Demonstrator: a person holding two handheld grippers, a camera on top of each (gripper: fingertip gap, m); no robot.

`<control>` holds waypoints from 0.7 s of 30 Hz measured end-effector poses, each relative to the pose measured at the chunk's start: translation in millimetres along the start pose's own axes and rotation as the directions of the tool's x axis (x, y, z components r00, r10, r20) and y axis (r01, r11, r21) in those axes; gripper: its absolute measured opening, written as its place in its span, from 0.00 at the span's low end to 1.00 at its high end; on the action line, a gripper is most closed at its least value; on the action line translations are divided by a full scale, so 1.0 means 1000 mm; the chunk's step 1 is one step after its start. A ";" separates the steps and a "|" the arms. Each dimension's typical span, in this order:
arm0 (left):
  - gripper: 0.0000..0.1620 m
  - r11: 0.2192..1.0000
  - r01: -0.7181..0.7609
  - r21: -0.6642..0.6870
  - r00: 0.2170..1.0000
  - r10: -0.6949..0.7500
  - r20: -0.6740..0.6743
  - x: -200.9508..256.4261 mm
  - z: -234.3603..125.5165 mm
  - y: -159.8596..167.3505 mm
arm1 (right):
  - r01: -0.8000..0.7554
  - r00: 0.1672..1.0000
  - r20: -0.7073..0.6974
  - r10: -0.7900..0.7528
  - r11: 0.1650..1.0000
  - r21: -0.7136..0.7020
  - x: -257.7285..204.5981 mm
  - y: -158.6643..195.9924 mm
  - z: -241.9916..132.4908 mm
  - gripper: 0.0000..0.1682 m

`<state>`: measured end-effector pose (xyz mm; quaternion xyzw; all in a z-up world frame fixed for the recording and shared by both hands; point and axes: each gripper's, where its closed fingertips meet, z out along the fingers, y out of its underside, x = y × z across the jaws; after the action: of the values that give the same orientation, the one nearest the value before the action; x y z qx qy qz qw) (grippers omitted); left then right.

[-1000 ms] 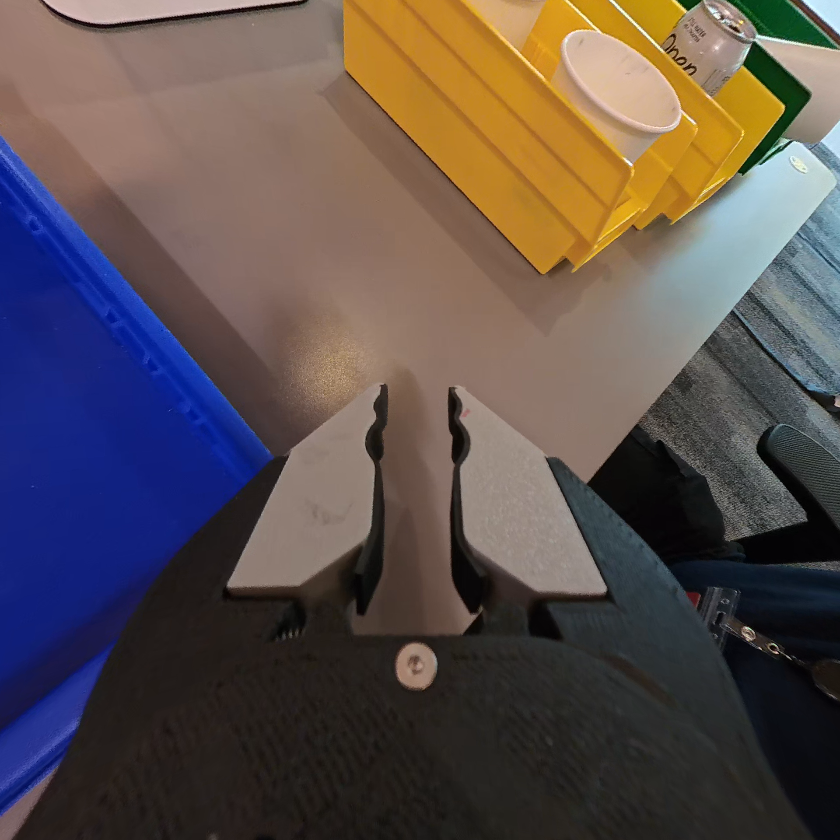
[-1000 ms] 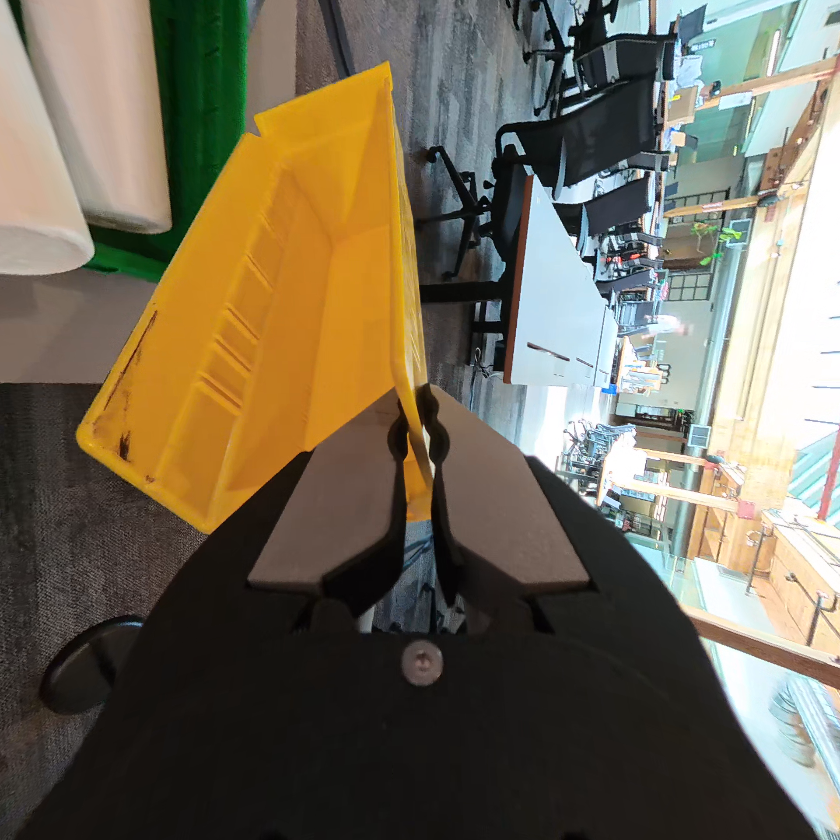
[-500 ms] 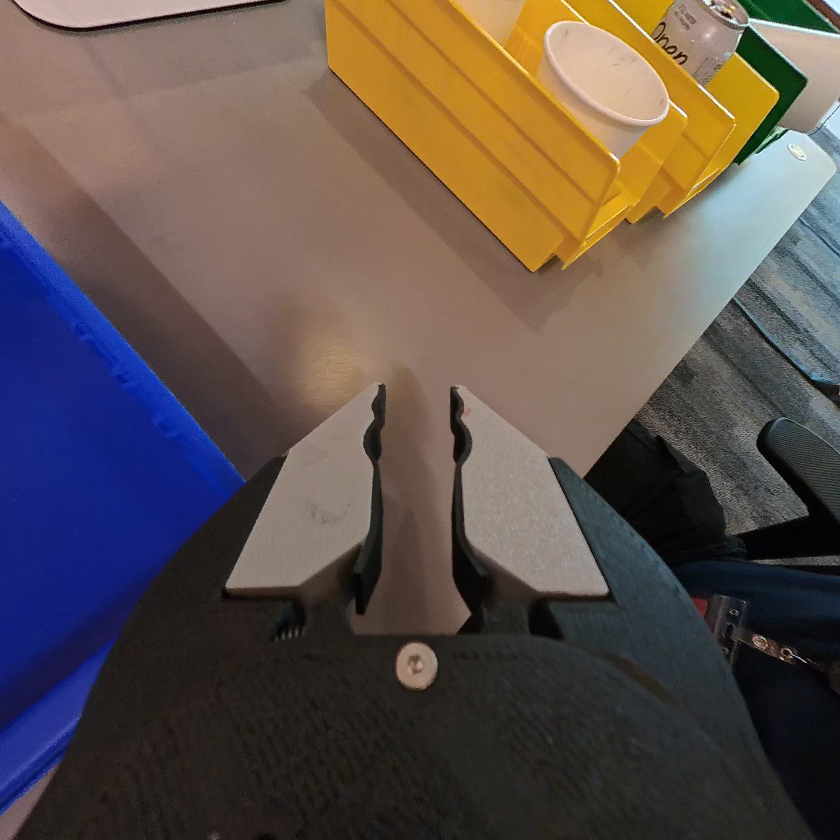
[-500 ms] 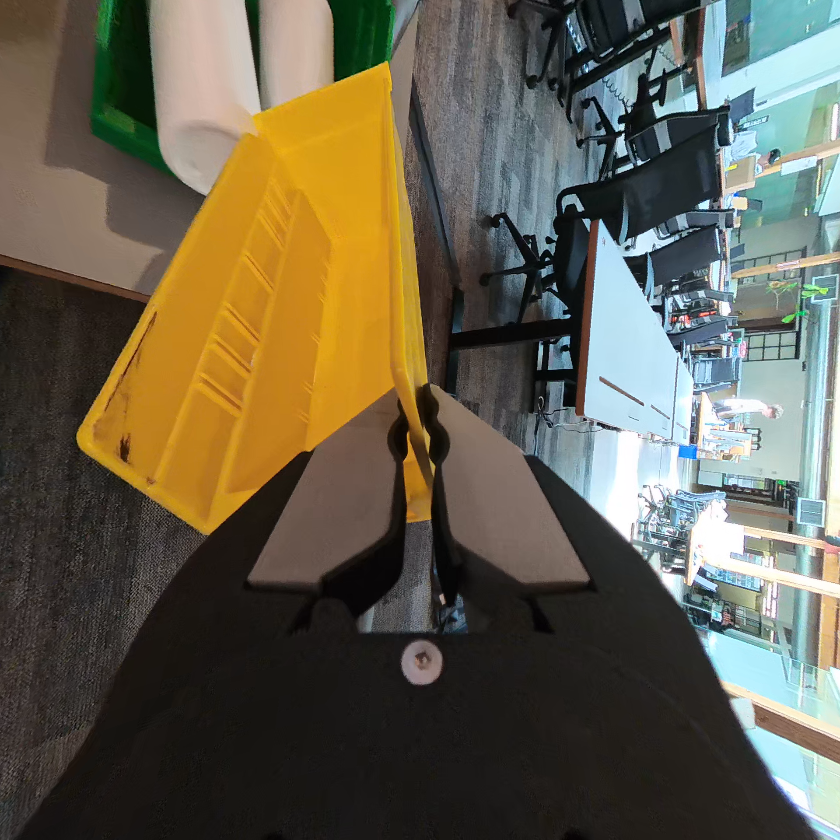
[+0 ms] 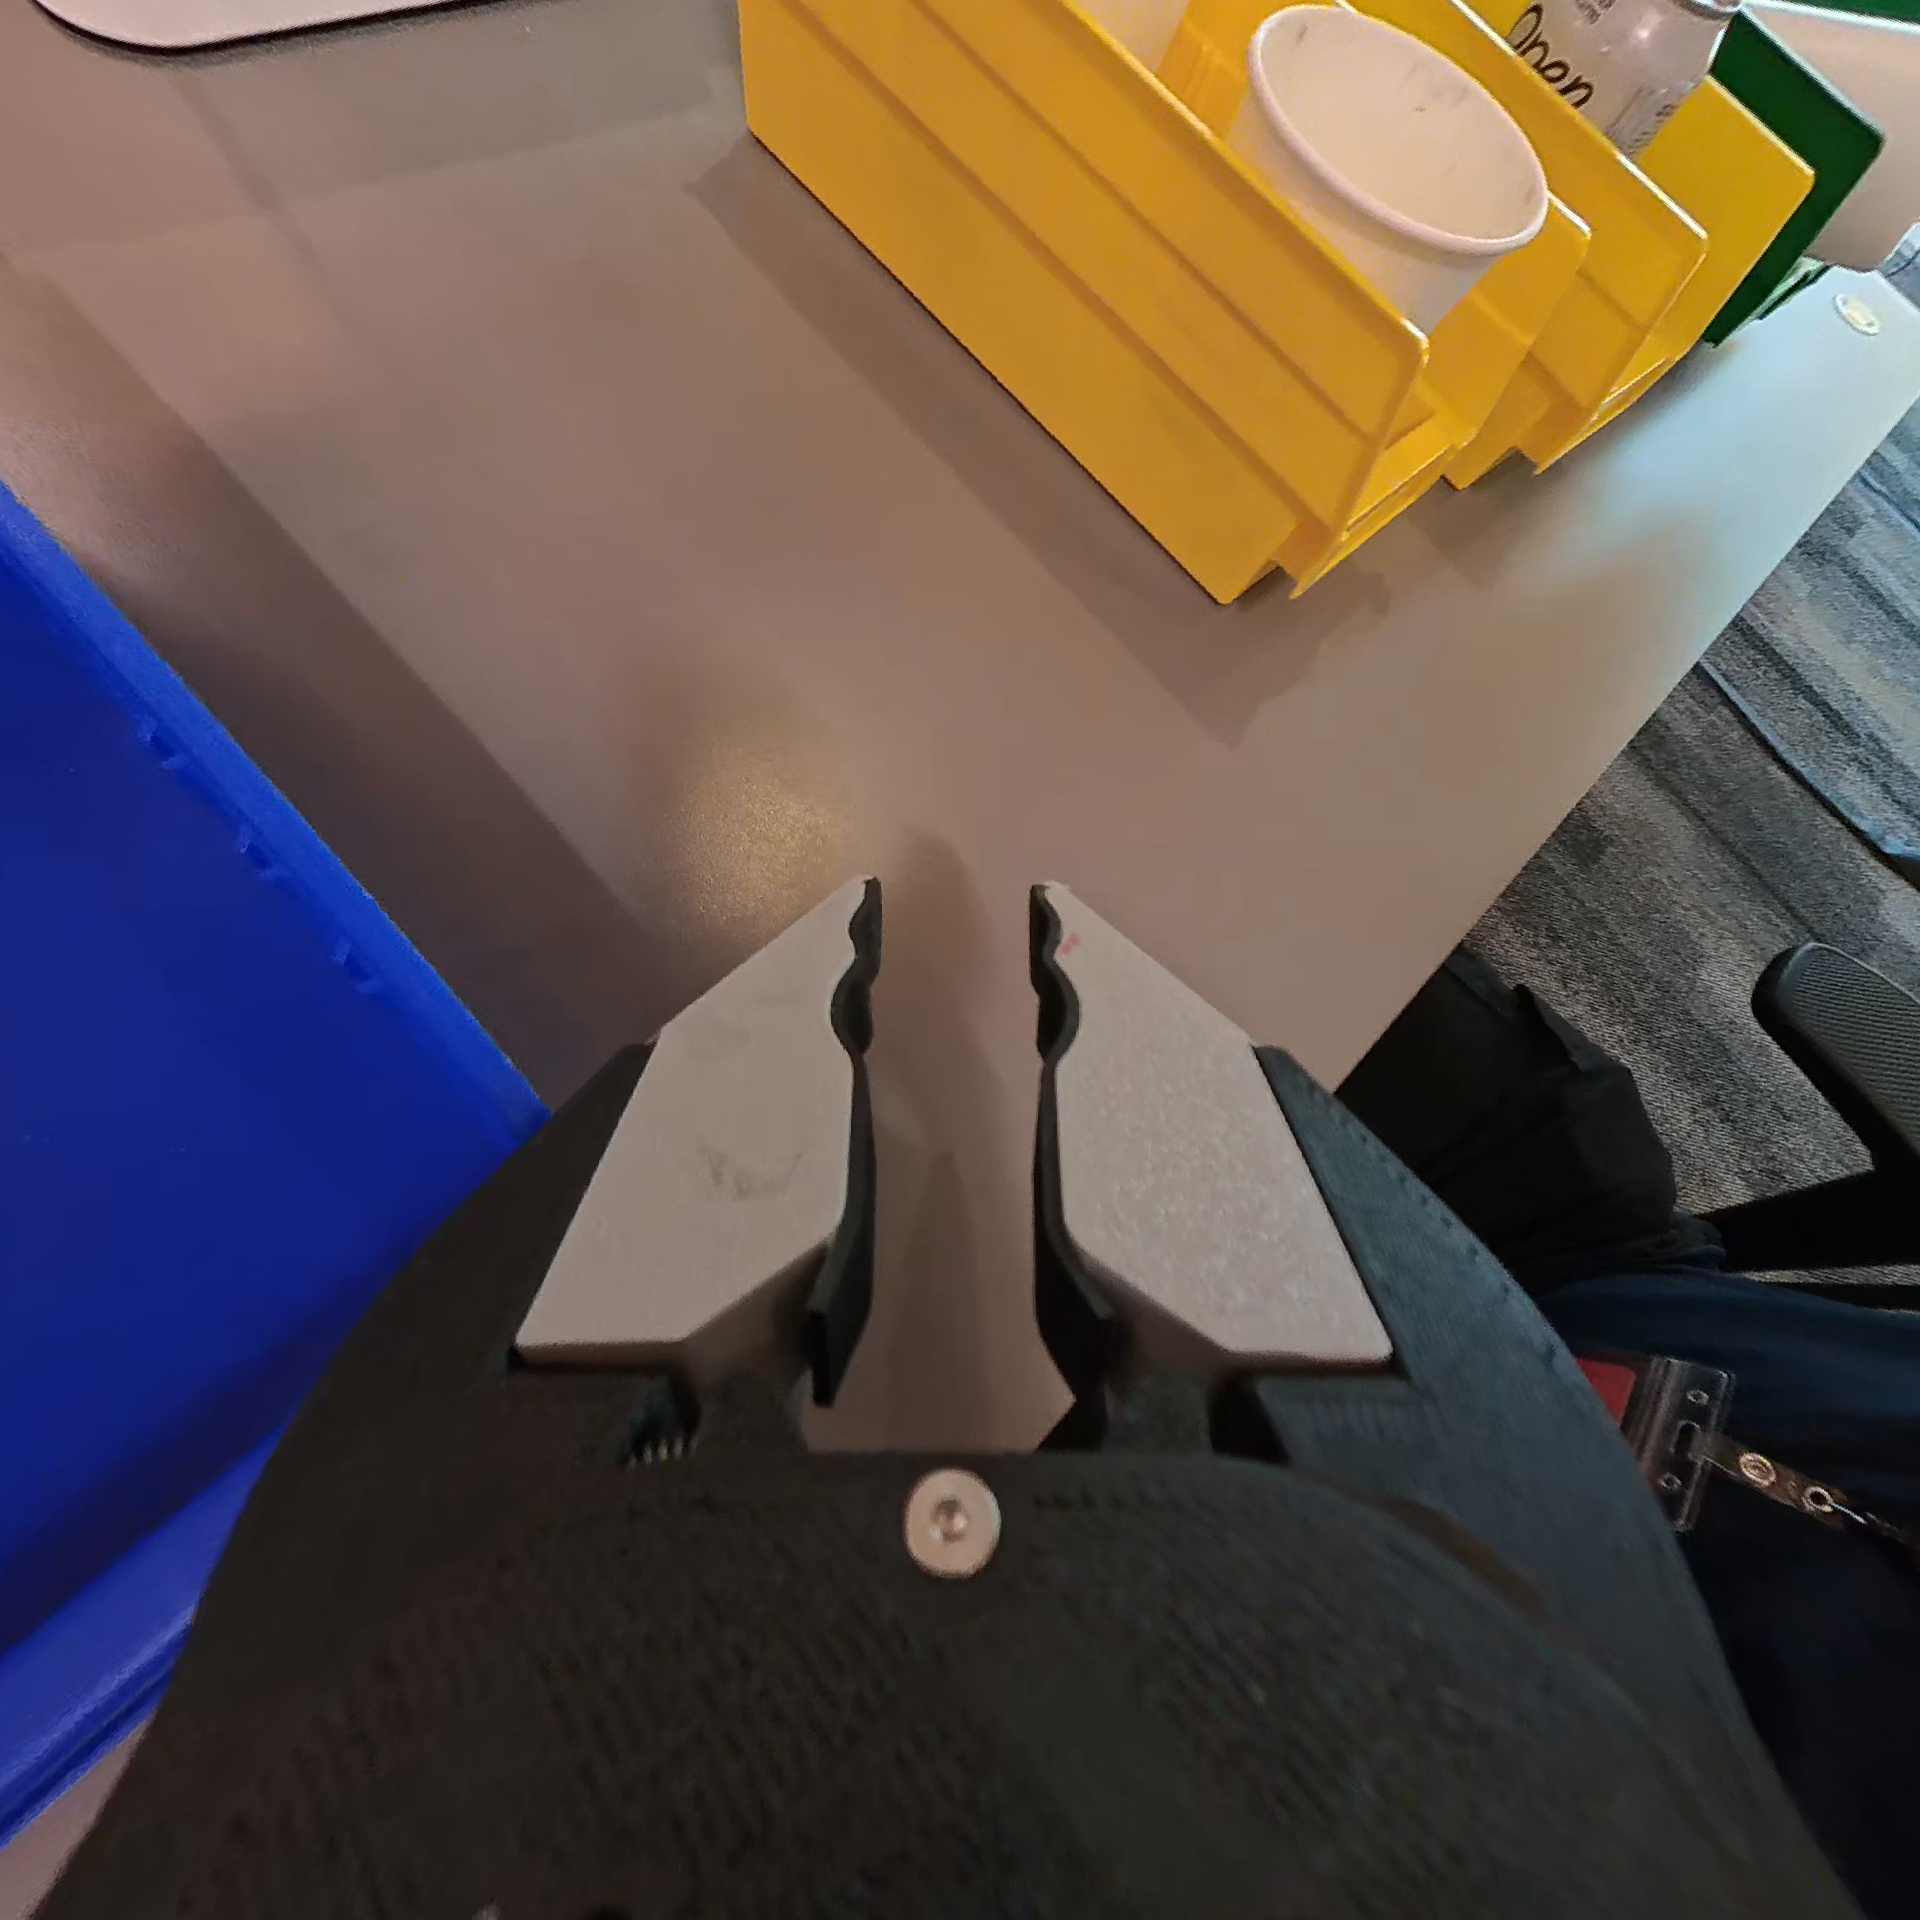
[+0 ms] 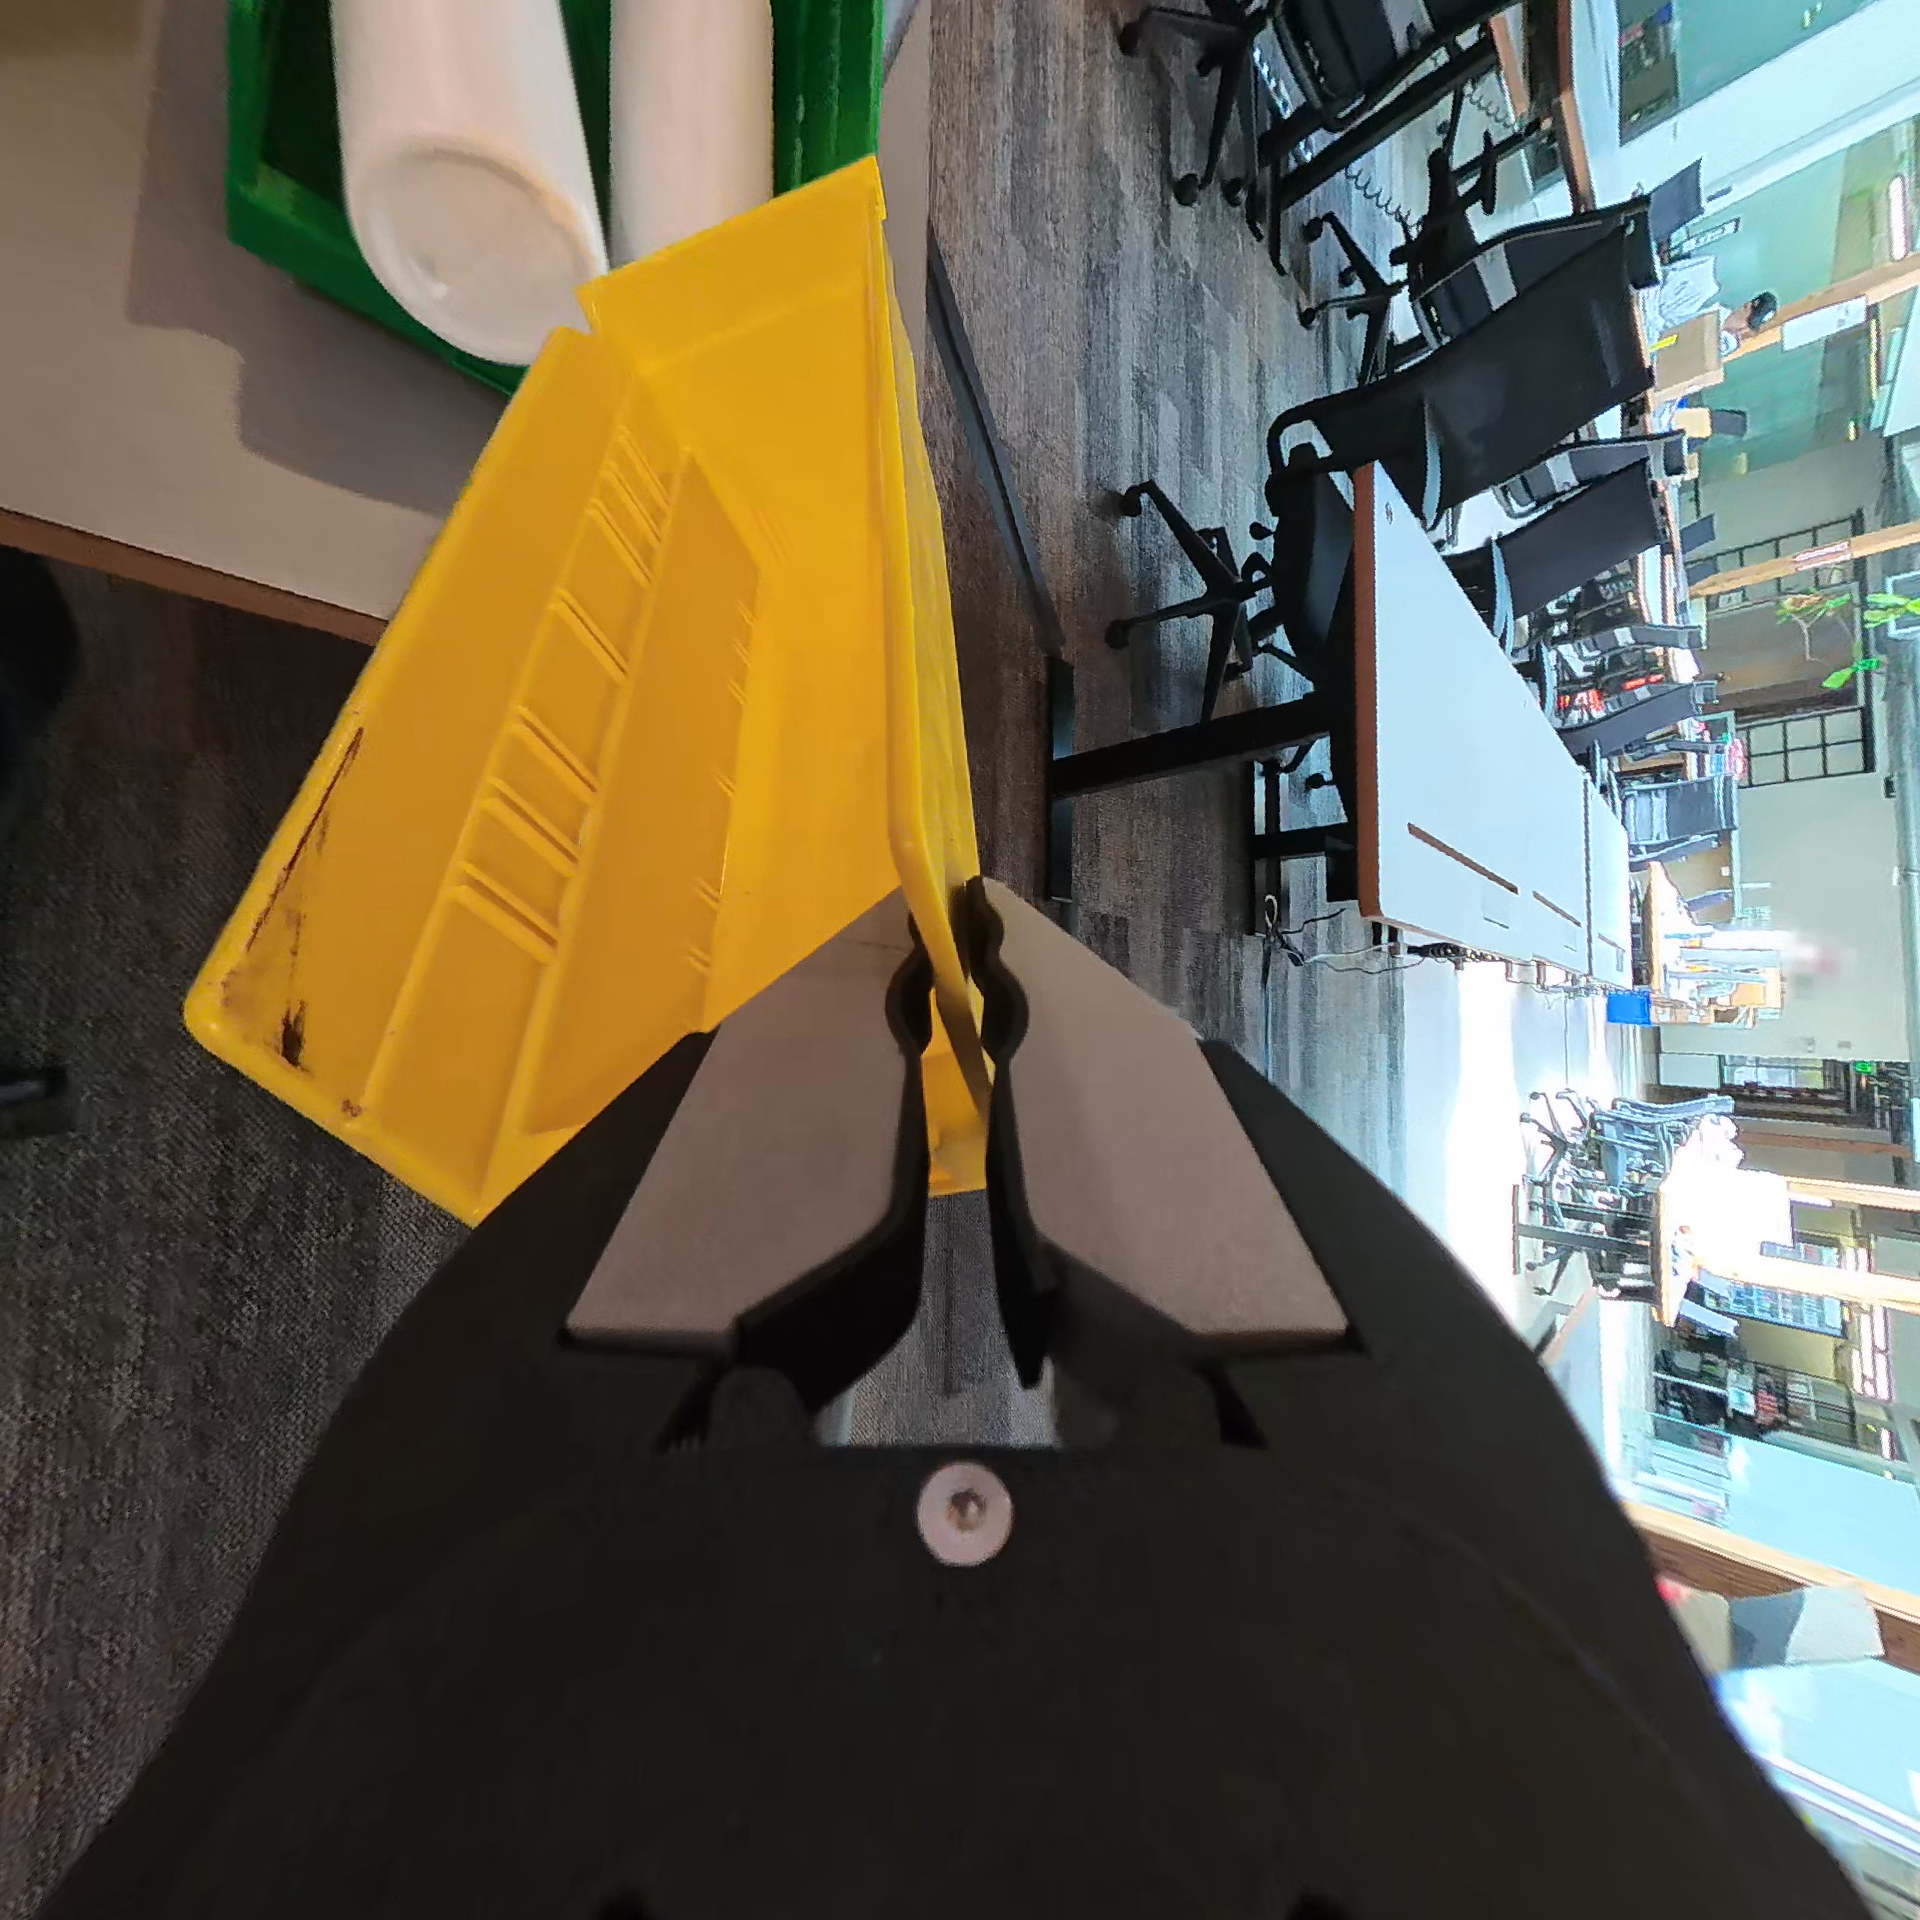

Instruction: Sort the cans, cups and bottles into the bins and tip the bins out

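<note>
My right gripper (image 6: 948,902) is shut on the thin side wall of an empty yellow bin (image 6: 623,748). It holds the bin tipped on its side in the air, past the table edge. My left gripper (image 5: 954,902) is open and empty, low over the grey table (image 5: 623,540). Ahead of it to the right stand several yellow bins (image 5: 1091,301) in a row. One holds a white paper cup (image 5: 1392,177), and a can (image 5: 1600,62) stands in a bin behind it.
A large blue bin (image 5: 197,1039) fills the left of the left wrist view. A green bin (image 6: 301,208) with white tubes (image 6: 457,177) sits on the table behind the held bin; its corner shows in the left wrist view (image 5: 1787,156). Carpet, office chairs (image 6: 1475,343) and desks lie beyond.
My right gripper has swung the yellow bin round, so more of the table and the green bin show. My left gripper has drifted slightly left, still open.
</note>
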<state>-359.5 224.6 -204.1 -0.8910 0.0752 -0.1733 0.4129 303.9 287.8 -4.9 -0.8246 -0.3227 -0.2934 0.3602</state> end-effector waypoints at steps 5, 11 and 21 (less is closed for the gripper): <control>0.16 1.000 -0.009 -0.011 1.000 0.009 -0.006 0.004 0.003 0.002 | -0.026 0.998 0.062 0.022 0.998 0.062 -0.028 -0.011 0.013 0.01; 0.16 1.000 -0.020 -0.014 1.000 0.020 0.005 0.006 -0.001 0.004 | -0.012 0.989 0.149 0.000 0.997 0.081 -0.070 -0.025 0.040 0.01; 0.16 1.000 -0.010 -0.005 1.000 0.010 0.002 0.003 -0.003 0.003 | -0.033 0.981 0.193 0.017 0.996 0.080 -0.078 -0.019 0.039 0.01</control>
<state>-357.5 220.1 -203.6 -0.8918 0.0795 -0.1700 0.4116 250.9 303.4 -74.8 -0.8376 -0.3573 -0.1943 0.3648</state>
